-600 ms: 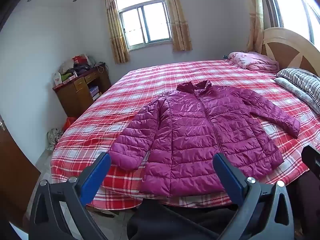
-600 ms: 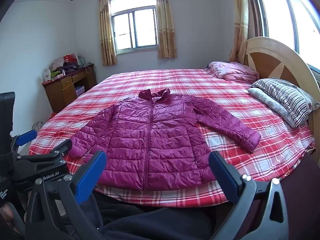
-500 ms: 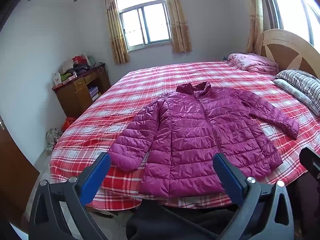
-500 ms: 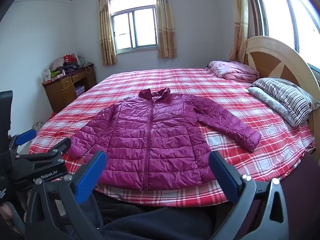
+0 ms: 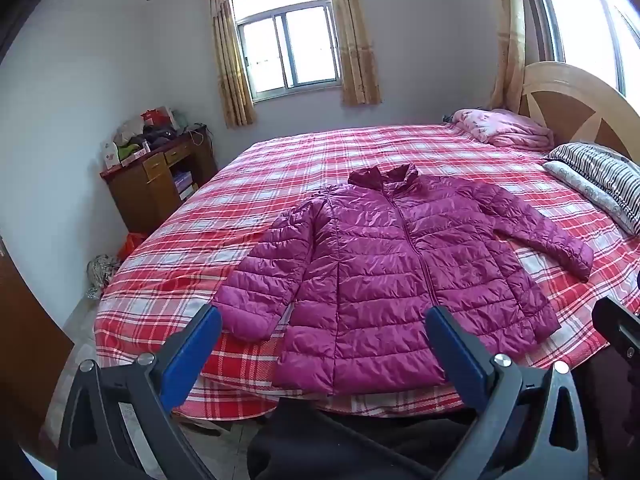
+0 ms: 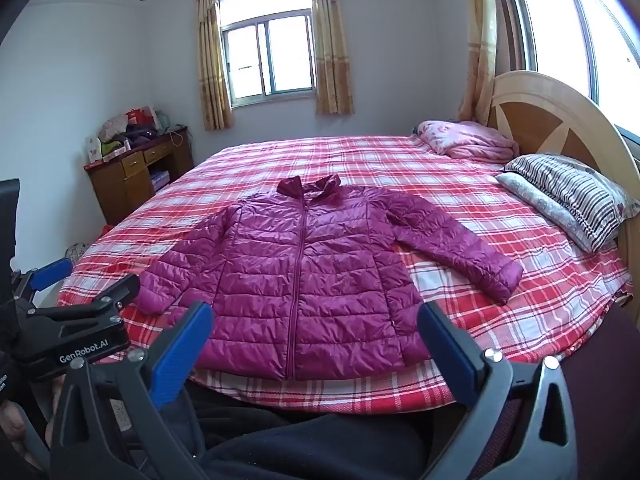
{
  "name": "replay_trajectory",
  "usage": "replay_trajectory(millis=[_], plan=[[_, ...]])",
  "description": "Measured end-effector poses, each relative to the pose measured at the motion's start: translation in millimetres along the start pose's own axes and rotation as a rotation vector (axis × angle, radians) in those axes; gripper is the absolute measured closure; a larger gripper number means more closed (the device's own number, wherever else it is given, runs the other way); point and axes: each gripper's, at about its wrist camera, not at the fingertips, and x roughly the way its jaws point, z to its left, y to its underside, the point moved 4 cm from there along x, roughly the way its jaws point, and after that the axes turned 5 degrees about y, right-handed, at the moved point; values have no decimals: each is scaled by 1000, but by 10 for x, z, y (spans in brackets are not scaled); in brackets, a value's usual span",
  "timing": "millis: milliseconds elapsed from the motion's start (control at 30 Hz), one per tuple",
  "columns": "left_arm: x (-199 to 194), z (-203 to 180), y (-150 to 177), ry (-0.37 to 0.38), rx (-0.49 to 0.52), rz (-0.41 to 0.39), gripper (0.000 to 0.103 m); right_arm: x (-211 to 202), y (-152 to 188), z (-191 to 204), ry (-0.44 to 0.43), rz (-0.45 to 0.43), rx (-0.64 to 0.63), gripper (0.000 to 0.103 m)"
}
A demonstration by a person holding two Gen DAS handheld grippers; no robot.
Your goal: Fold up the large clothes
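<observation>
A magenta quilted puffer jacket (image 5: 396, 264) lies flat, front up and zipped, on the red plaid bed (image 5: 256, 184); it also shows in the right wrist view (image 6: 304, 272). Both sleeves are spread outward, the collar is at the far end and the hem is near the bed's front edge. My left gripper (image 5: 324, 348) is open and empty, held in front of the hem. My right gripper (image 6: 316, 344) is open and empty, also short of the hem. The left gripper (image 6: 76, 304) shows at the left of the right wrist view.
A wooden headboard (image 6: 560, 128), striped pillows (image 6: 572, 196) and a folded pink blanket (image 6: 468, 140) are at the right. A cluttered wooden desk (image 5: 156, 176) stands by the left wall. Bags (image 5: 100, 272) lie on the floor beside the bed.
Both grippers have shifted slightly, so the jacket sits a little lower in view. The jaws stay open and the jacket has not moved.
</observation>
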Motion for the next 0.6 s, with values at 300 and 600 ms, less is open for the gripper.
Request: replay_trajectory(millis=[300, 600], plan=[[-33, 21, -43, 0, -12, -12, 1, 22, 11, -4, -3, 1, 1, 0], [-46, 33, -26, 2, -15, -18, 1, 27, 34, 6, -5, 5, 3, 0]])
